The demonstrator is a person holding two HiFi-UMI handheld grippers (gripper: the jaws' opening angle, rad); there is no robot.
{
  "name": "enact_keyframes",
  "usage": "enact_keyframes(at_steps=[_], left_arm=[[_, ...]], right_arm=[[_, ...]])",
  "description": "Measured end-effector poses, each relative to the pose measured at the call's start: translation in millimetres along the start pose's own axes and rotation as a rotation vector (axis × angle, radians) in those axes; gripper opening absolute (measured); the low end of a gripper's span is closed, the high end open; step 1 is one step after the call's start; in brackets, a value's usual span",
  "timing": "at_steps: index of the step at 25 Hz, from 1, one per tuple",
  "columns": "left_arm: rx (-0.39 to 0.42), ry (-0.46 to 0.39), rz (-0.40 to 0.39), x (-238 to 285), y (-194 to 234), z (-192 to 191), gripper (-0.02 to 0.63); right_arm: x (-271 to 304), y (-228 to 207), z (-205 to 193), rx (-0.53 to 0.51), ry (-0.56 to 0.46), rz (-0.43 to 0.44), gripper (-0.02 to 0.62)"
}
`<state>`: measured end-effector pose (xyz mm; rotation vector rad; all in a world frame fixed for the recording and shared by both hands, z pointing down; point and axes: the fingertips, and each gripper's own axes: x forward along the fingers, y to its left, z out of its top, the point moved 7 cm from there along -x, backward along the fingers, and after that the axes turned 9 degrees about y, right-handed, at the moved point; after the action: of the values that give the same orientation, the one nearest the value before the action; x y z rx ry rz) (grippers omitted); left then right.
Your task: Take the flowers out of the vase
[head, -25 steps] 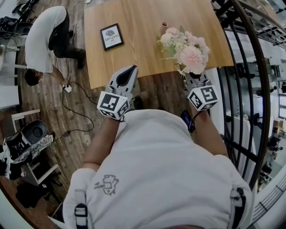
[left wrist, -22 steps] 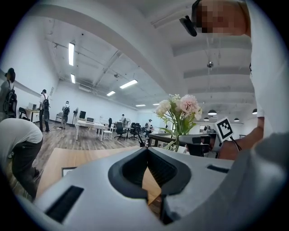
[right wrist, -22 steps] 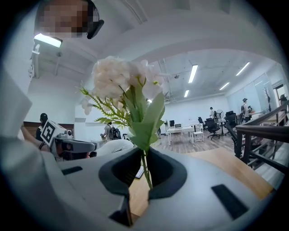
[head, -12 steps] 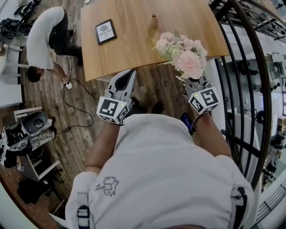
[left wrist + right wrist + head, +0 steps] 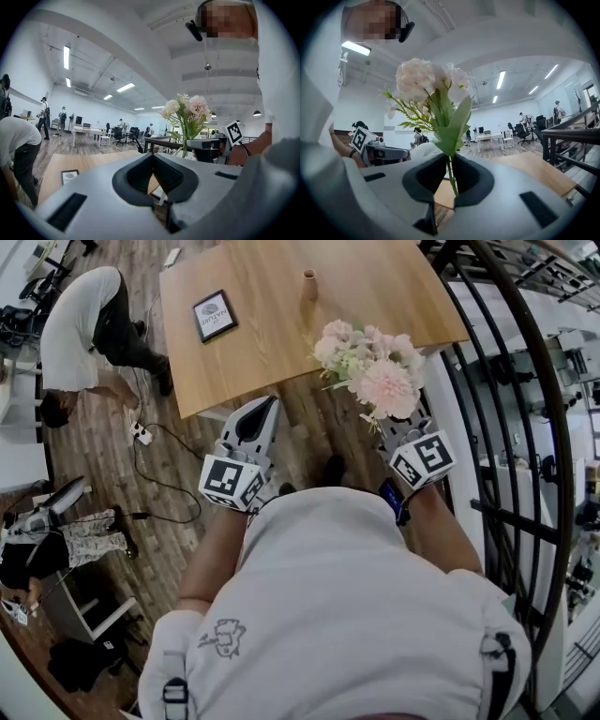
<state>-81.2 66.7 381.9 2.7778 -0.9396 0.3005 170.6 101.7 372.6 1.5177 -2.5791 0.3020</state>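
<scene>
We carry our left gripper forward of the body on a bare left forearm, jaws closed together, nothing between them. Our right gripper, on the right forearm, points roughly level beside it and well apart, jaws clamped on the flower stems

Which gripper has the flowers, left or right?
The right gripper: its jaws pinch the green stem of the flowers. The left gripper is closed with nothing between its jaws.
</scene>
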Motion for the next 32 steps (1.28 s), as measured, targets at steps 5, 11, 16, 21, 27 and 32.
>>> enact_keyframes(at_steps=[5, 11, 16, 21, 27, 32], left_arm=[[0.018, -0.046, -0.011, -66.2, -4.0, -19.2, 0.005], [0.056, -0.061, -0.048, -121.3, 2.2, -31.8, 0.005], [0.056, -0.057, -0.065, -129.7, 4.3, -35.1, 0.005], [0.059, -0.049, -0.080, -130.6, 4.3, -30.0, 0.005], [0.059, -0.050, -0.091, -127.7, 6.4, -22.4, 0.005], [0.057, -0.051, -0.096, -126.6, 7.2, -20.7, 0.005]], right_arm=[[-17.2, 71.2, -14.7, -0.024, -0.019, -0.024, 0.049], [-22.8, 128.9, -25.7, -0.013, -0.045, -0.053, 0.049], [-25.3, 137.9, -31.0, 0.006, -0.044, -0.061, 0.048], [-27.6, 142.4, -27.9, 0.008, -0.038, -0.067, 0.048], [-28.8, 145.3, -25.7, 0.020, -0.036, -0.069, 0.048], [-30.4, 146.6, -25.4, 0.019, -0.033, -0.067, 0.048]])
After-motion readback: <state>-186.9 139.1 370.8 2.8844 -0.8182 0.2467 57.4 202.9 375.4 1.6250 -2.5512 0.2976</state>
